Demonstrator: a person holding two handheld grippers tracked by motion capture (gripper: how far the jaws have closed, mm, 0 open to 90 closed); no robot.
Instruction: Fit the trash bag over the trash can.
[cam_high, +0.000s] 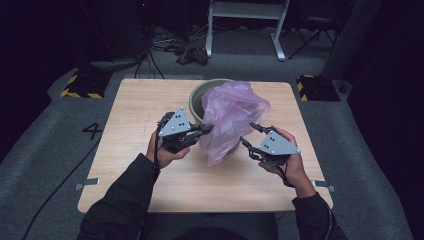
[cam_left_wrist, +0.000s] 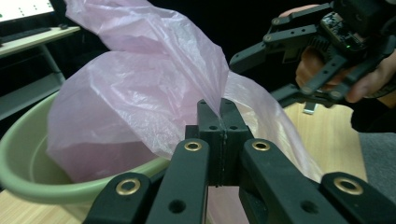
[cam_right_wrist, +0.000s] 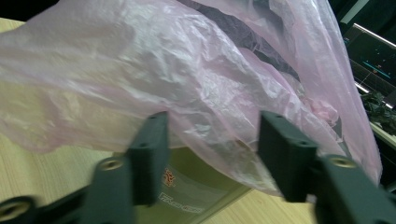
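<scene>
Two grippers work at one pale wooden table (cam_high: 135, 175), set on grey carpet in a dark room with a white desk frame (cam_high: 247, 25) and loose cables beyond; on the table stands a green basin (cam_high: 197, 102), and a pink plastic bag (cam_high: 232, 112) billows over its near rim and hangs down the front; the step in hand looks like lining the basin with that bag. At the bag's left side, the left gripper (cam_high: 206, 130) has its jaws pressed together on a pinch of the film; the right gripper (cam_high: 250, 134) sits at the bag's lower right, jaws spread partway with film lying between them, not yet pressing. Next, I judge, the right must nip the film, then both should draw the mouth apart over the rim.
</scene>
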